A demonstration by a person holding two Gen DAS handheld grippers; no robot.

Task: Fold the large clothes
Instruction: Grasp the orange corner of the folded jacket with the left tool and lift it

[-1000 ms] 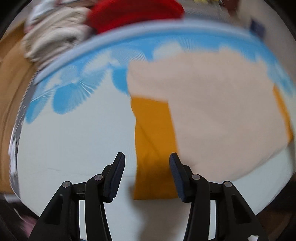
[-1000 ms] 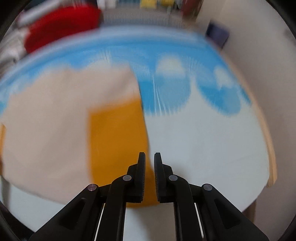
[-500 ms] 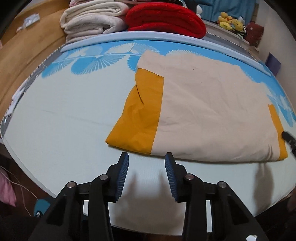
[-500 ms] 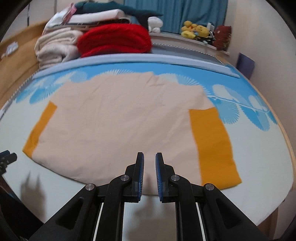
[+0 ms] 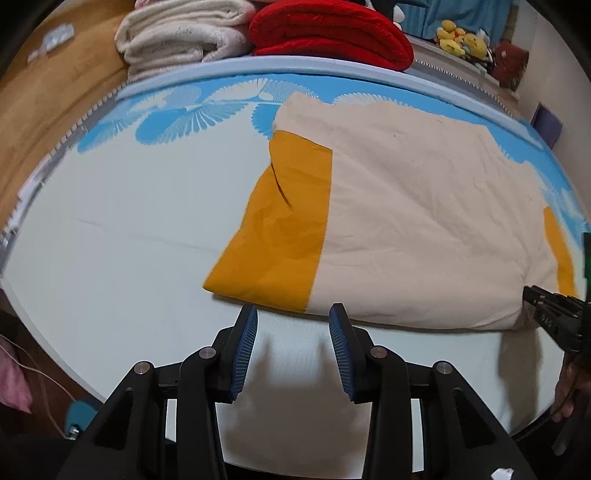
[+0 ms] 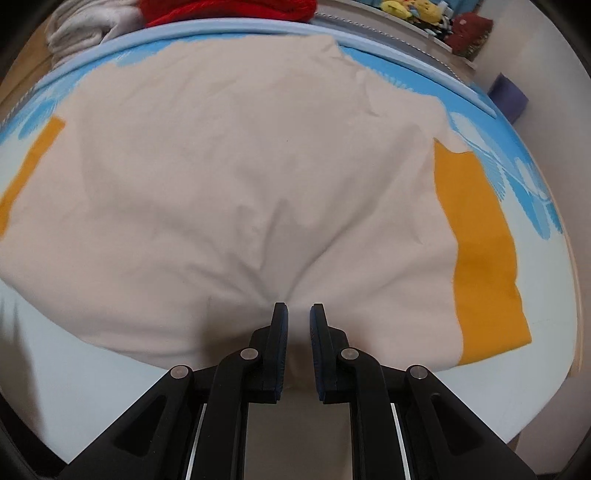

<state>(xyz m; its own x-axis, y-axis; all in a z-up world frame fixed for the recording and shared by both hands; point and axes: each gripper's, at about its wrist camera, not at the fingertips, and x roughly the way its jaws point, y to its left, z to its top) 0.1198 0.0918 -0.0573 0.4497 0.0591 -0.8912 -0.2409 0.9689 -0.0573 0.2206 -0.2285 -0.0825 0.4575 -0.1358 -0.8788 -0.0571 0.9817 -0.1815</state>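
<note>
Blue ribbed pads: on both tools. The left gripper [image 5: 293, 347] stands part open with nothing between the pads, just short of the garment's near hem, over bare mattress cover [image 5: 110, 236].
Right tool: the right gripper [image 6: 298, 345] is narrowed to a slim gap. Cream cloth fills that gap and puckers toward the tips, so it looks pinched, though pad contact itself is hard to confirm.
Garment: cream garment [image 6: 240, 177] with orange sleeves, spread flat across the middle of the bed. Its near hem runs along the near edge of the mattress and its far edge reaches the blue fan-print band.
Long axis: sleeve to sleeve, lying crosswise to both tools. The left orange sleeve [image 5: 280, 229] sits straight ahead of the left tool, and the right orange sleeve [image 6: 476, 251] lies off toward the right edge of the bed.
Nearer hand: the right, already at the hem at mid-body. The left is close but not touching.
Judgement: the coming move likely turns on the left tool taking the hem at the sleeve seam, so both can lift the near edge and carry it away toward the far edge.
Far edge: folded cream blankets [image 5: 181, 33] and a red blanket [image 5: 328, 29] are stacked beyond the mattress rim.
</note>
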